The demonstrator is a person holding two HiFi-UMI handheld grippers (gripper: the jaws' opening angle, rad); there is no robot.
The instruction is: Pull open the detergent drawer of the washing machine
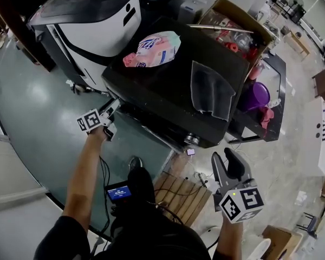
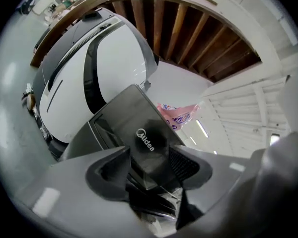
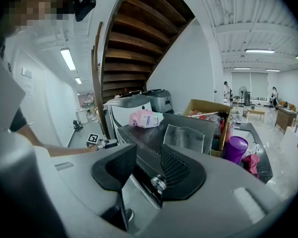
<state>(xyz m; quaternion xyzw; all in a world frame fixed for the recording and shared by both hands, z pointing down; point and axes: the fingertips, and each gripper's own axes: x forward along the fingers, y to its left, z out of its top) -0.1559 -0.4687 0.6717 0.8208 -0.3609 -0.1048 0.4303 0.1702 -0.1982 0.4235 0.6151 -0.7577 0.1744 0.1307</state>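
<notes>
Little is done yet: on the washing machine [image 1: 168, 85], the detergent drawer [image 2: 144, 143] at the front's left corner looks barely, if at all, pulled out. Your left gripper [image 1: 112, 110] has its jaws part open around the drawer's front; your right gripper [image 1: 227, 164] hangs back, jaws apart and empty. Clamping and pulling are left.
</notes>
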